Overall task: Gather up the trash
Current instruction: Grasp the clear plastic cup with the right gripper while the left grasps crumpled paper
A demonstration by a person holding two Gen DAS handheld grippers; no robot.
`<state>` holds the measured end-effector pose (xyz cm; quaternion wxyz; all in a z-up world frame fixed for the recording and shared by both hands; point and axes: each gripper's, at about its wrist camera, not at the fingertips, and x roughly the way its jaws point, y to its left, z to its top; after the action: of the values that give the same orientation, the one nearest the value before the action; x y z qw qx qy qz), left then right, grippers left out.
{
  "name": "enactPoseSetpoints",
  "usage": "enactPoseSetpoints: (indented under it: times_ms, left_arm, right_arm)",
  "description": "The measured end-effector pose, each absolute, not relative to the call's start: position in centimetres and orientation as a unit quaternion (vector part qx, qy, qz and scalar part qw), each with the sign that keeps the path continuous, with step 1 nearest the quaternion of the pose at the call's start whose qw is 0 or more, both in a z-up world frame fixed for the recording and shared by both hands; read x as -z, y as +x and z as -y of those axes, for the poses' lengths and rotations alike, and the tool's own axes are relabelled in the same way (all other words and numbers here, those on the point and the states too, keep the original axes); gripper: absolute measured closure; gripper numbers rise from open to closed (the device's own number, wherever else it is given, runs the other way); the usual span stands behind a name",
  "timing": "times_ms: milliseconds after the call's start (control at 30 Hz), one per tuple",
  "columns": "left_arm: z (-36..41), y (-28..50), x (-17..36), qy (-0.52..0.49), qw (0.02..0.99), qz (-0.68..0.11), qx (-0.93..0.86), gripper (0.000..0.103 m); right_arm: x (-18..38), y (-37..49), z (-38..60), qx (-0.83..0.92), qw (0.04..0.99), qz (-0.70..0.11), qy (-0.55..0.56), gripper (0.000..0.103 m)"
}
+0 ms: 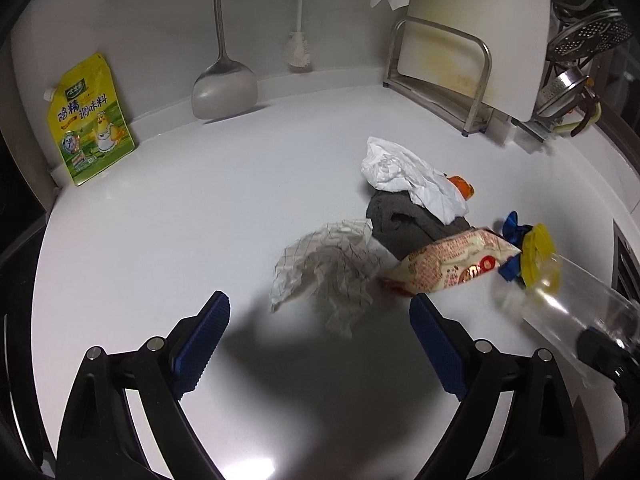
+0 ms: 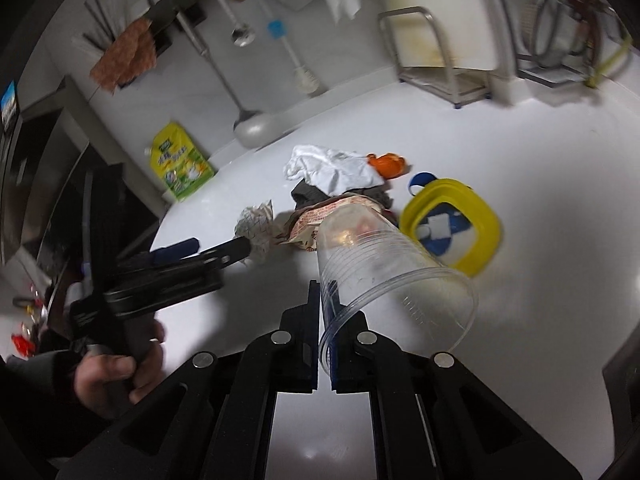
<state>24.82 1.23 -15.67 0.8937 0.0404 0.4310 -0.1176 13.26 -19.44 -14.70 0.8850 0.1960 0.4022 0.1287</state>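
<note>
A pile of trash lies on the white counter [image 1: 200, 200]: a checked crumpled paper [image 1: 332, 272], a snack wrapper [image 1: 448, 268], a dark grey cloth [image 1: 404, 228], a white crumpled paper [image 1: 408, 176] and an orange piece [image 1: 462, 186]. My left gripper [image 1: 320, 344] is open, just short of the checked paper. My right gripper [image 2: 325, 304] is shut on the rim of a clear plastic cup [image 2: 384, 272], held above the counter next to the pile. The cup also shows in the left wrist view [image 1: 576, 312]. The left gripper shows in the right wrist view [image 2: 218, 250].
A yellow-rimmed lid [image 2: 452, 224] lies right of the pile. A yellow seasoning pouch [image 1: 90, 120] leans on the back wall at the left. A spatula [image 1: 224, 88] and brush [image 1: 298, 32] hang on the wall. A rack with a cutting board [image 1: 472, 40] stands at the back right.
</note>
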Motion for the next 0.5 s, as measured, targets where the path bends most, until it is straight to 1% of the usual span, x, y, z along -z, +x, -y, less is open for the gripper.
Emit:
enactPoseSetpoints:
  times_ms: [100, 200, 267, 300, 367, 400, 433, 467, 500]
  left_arm:
    - [-1.1, 25.9, 16.3, 0.028, 0.892, -0.438, 0.113, 0.014]
    - [-0.9, 26.5, 16.9, 0.025, 0.889, -0.442, 0.114, 0.019]
    - [-0.7, 26.8, 17.1, 0.028, 0.887, -0.446, 0.116, 0.033]
    - [-0.6, 26.9, 17.2, 0.028, 0.886, -0.448, 0.118, 0.037]
    - [-0.5, 27.0, 17.3, 0.028, 0.883, -0.453, 0.123, 0.055]
    - [-0.5, 27.0, 17.2, 0.026, 0.882, -0.454, 0.126, 0.061]
    - [-0.5, 27.0, 17.2, 0.026, 0.880, -0.456, 0.130, 0.073]
    - [-0.5, 27.0, 17.1, 0.026, 0.879, -0.458, 0.132, 0.079]
    - [-0.6, 26.9, 17.0, 0.026, 0.879, -0.458, 0.133, 0.079]
  right_arm:
    - [14.4, 12.4, 19.7, -0.120, 0.886, -0.398, 0.208, 0.099]
    - [14.3, 11.7, 19.7, -0.113, 0.885, -0.400, 0.210, 0.099]
    - [14.4, 11.2, 19.6, -0.109, 0.884, -0.402, 0.211, 0.099]
    - [14.5, 11.1, 19.6, -0.107, 0.884, -0.403, 0.211, 0.099]
    - [14.5, 10.7, 19.6, -0.104, 0.883, -0.405, 0.213, 0.099]
    - [14.6, 10.5, 19.6, -0.101, 0.883, -0.406, 0.214, 0.099]
    - [14.6, 10.3, 19.6, -0.100, 0.883, -0.406, 0.215, 0.099]
    - [14.6, 10.1, 19.6, -0.098, 0.883, -0.407, 0.215, 0.099]
    - [14.6, 10.0, 19.6, -0.097, 0.882, -0.407, 0.215, 0.099]
